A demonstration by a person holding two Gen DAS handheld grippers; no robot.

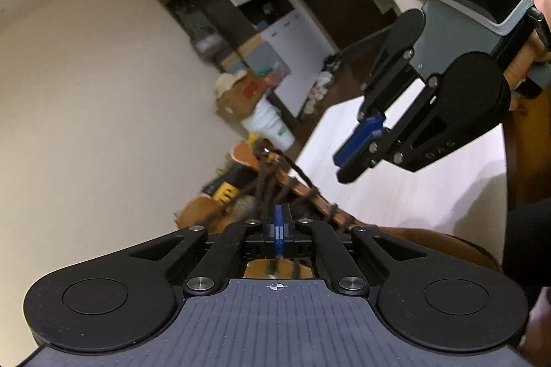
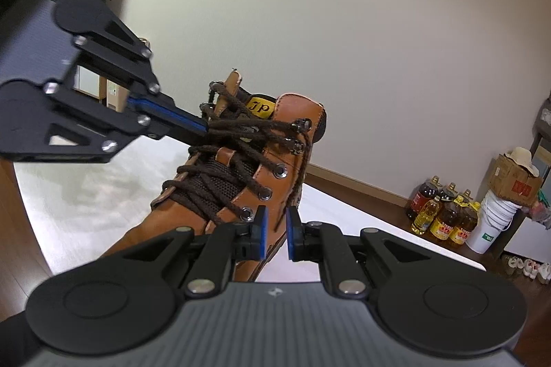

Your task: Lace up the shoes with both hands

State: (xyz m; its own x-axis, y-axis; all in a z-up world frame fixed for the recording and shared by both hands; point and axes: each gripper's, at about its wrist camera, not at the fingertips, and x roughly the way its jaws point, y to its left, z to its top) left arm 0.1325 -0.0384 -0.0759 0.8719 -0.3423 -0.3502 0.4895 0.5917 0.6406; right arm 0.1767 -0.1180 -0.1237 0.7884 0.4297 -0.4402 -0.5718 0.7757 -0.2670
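Left gripper point(image 2: 203, 127): closed, its blue pads point(image 1: 279, 226) pressed together on a strand of the lace point(image 2: 241, 129) at the upper hooks; it comes in from the left in the right wrist view, tips right at the boot's near side.
Lace: dark brown cord, crossing back and forth over the tongue point(image 2: 220, 170) from the lower eyelets to the top hooks (in the left wrist view strands run up from the closed pads to the collar).
Boot point(image 2: 282, 139): tan leather, high-topped, standing upright on the desk point(image 2: 96, 188), toe towards the cameras; a yellow label sits on the tongue's top.
Desk: white surface with a dark wood edge, the boot near its middle.
Right gripper point(image 2: 275, 234): partly open, blue pads apart with nothing between them; it sits low, just in front of the boot's right flank below the lowest visible eyelet point(image 2: 246, 213), not touching the lace. In the left wrist view it hangs above and to the right of the boot, held by a hand point(image 1: 527, 57).
Background, right: oil bottles point(image 2: 444, 215), a white bucket point(image 2: 492, 222) and a box point(image 2: 513, 177) on the floor by the wall.
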